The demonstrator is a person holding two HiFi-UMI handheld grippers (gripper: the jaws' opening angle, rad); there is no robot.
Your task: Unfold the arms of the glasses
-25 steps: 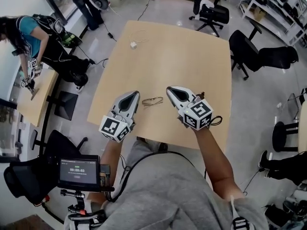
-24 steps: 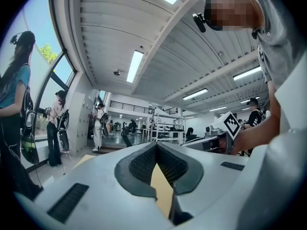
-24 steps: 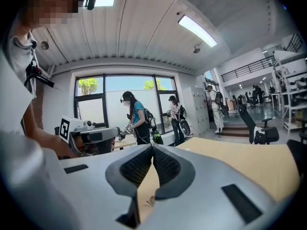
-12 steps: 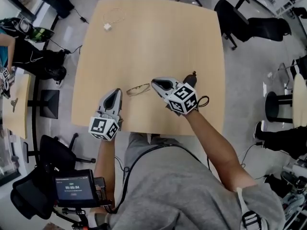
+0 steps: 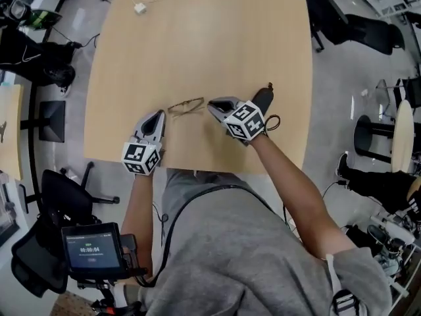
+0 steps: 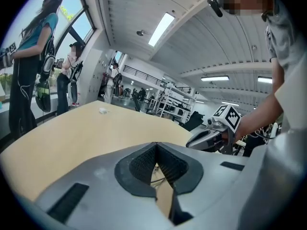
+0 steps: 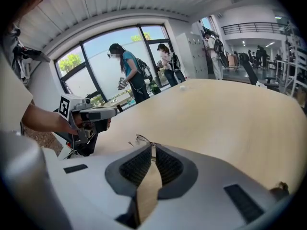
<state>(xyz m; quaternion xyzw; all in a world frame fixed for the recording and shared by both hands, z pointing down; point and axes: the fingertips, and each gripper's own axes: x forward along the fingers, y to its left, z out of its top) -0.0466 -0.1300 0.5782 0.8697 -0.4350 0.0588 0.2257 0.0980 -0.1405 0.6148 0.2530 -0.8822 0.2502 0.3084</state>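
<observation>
Thin wire-rimmed glasses [image 5: 186, 106] lie folded on the light wooden table [image 5: 217, 38], near its front edge. My left gripper [image 5: 158, 114] hangs low just left of them, jaws shut with nothing in them. My right gripper [image 5: 211, 103] sits just right of them, also shut and holding nothing, its tip almost at the frame's right end. In the right gripper view the glasses [image 7: 138, 139] show just past the closed fingertips [image 7: 152, 146], with the left gripper [image 7: 93, 114] beyond. In the left gripper view a bit of the frame [image 6: 159, 177] shows through the gap behind the closed tips, and the right gripper [image 6: 205, 138] is ahead.
A small white plug with a thin cable [image 5: 139, 8] lies at the table's far left corner. Black office chairs [image 5: 358, 25] stand at the right. A screen on a stand [image 5: 92, 249] is at my lower left. Two people [image 7: 128, 71] stand by the windows.
Both grippers have come down toward the table and closed in on the glasses from either side. The glasses have not moved.
</observation>
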